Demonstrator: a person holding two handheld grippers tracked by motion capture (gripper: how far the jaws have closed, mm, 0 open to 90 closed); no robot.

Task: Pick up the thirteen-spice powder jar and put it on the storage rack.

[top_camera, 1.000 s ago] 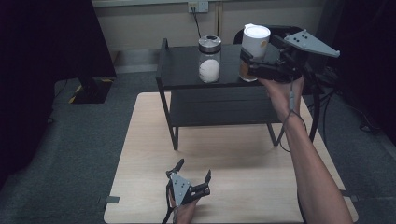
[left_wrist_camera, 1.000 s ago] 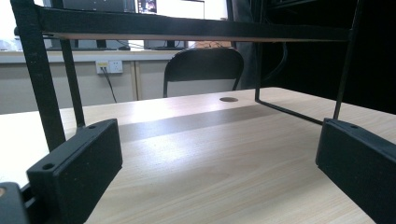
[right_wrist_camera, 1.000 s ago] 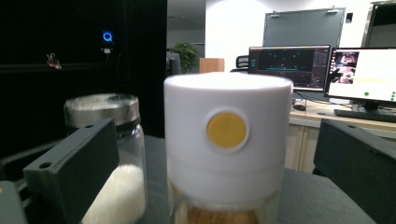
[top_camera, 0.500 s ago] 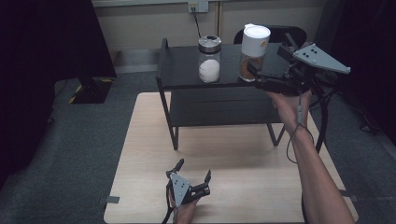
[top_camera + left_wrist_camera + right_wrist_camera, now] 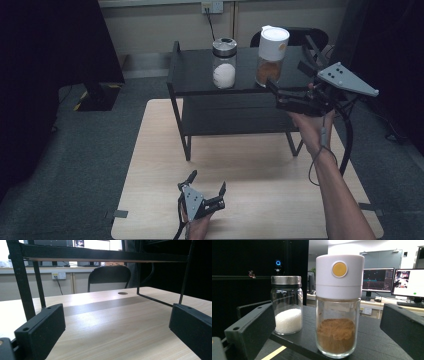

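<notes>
Two jars stand on the top of a black shelf rack (image 5: 200, 85). One is a glass jar with a white cap (image 5: 271, 50) (image 5: 339, 310) holding brown powder. The other is a metal-lidded jar (image 5: 224, 62) (image 5: 287, 307) with white powder, to its left. My right gripper (image 5: 286, 77) (image 5: 327, 315) hovers open just right of the white-capped jar, jaws aimed at it and apart from it. My left gripper (image 5: 207, 181) (image 5: 117, 320) rests open and empty on the wooden table (image 5: 260, 170) near the front edge.
The rack stands on the far half of the table, with a lower shelf (image 5: 235, 115) and thin legs (image 5: 23, 287). A black chair (image 5: 108, 277) stands behind the table. Grey carpet surrounds it, and monitors (image 5: 407, 282) show beyond the jars.
My right gripper has drawn back to the right and lower, away from the white-capped jar, which stays upright on the shelf. The left gripper has not moved.
</notes>
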